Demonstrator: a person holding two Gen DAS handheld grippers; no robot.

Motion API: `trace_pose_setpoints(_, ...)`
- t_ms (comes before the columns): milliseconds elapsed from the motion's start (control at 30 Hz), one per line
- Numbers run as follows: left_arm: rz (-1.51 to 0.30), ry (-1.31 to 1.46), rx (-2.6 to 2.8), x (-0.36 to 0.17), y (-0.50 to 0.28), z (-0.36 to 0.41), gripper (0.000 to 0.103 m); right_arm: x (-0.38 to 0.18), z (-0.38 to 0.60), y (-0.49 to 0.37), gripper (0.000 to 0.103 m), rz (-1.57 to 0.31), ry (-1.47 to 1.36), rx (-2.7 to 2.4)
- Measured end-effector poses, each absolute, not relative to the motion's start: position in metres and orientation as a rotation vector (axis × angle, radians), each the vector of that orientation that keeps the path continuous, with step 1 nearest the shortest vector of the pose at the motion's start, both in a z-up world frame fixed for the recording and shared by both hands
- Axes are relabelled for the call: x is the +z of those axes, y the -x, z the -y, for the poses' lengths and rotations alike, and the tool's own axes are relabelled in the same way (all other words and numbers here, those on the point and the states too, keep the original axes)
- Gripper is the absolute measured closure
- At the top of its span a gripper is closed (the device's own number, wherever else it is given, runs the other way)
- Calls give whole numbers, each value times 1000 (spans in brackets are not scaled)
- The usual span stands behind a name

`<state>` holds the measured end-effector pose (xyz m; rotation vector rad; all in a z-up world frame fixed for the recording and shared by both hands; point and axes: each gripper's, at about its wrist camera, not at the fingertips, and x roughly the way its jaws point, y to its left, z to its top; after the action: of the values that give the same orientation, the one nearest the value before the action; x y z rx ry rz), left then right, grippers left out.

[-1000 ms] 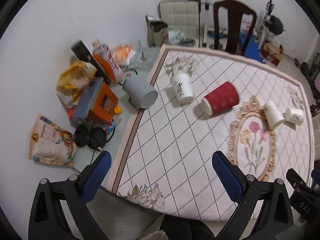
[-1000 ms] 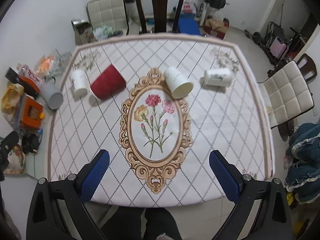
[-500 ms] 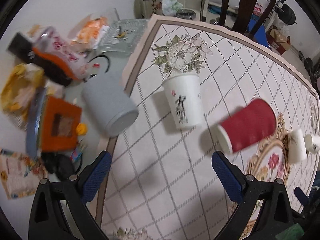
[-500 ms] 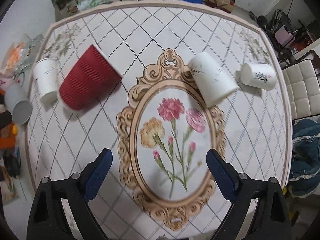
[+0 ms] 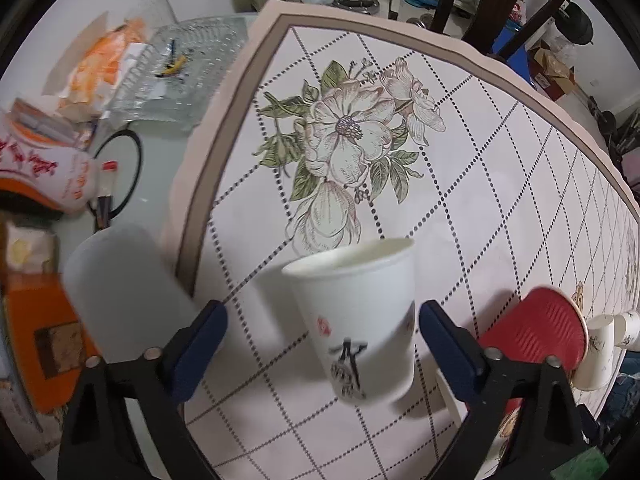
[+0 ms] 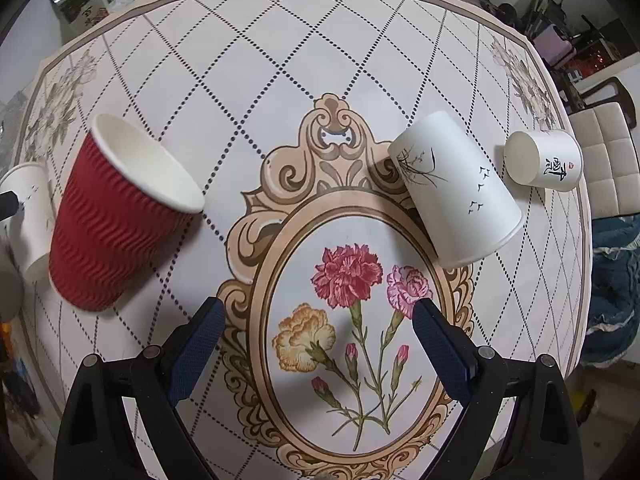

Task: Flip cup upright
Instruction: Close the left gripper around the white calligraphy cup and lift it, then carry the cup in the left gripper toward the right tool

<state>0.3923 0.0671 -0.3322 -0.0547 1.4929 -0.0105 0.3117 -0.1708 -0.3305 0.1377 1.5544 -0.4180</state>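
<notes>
In the left wrist view a white paper cup [image 5: 356,316] with black calligraphy lies on its side on the patterned tablecloth, between the open blue fingers of my left gripper [image 5: 320,344], untouched. A red ribbed cup [image 5: 536,336] lies on its side to its right. In the right wrist view the red cup [image 6: 116,216] lies at the left, a white cup with birds [image 6: 456,192] and a smaller white cup [image 6: 544,160] lie at the right. My right gripper [image 6: 316,344] is open and empty over the flower medallion.
A grey cup [image 5: 124,280] lies on the glass beside the tablecloth edge [image 5: 224,152]. Snack bags [image 5: 44,160], an orange box [image 5: 44,340] and a clear tray [image 5: 184,76] crowd the left. Chairs [image 6: 600,160] stand around the table.
Both grippers have moved forward and down toward the table. The white calligraphy cup now sits between the left fingers. The cups appear larger in the right view.
</notes>
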Motion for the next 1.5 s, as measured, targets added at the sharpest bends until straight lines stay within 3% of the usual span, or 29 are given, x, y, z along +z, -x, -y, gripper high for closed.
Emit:
trace_pose_setpoints(67, -1504, 60, -29, -340, -397, -66, 28, -331, 171, -315, 7, -1556, -136, -430)
trace_pose_setpoints(233, -1487, 16, -50, -343, -401, -62, 36, -327, 172, -323, 7, -1555, -126, -451)
trace_pose_setpoints(500, -1441, -20, -27, -321, -385, -66, 37, -310, 174, -317, 7, -1532, -126, -464)
trace_pose_setpoints(900, -1361, -52, -33, -243, -299, -56, 37, -271, 186, -274, 7, -1473, -153, -425)
trace_pose_setpoints(1200, -1490, -112, -89, -274, -207, 13, 37, -273, 239, -210, 7, -1514, -181, -411)
trace_pose_setpoints(1500, -1574, -205, -185, -329, -159, 121, 37, -317, 309, -157, 7, -1594, -192, -439)
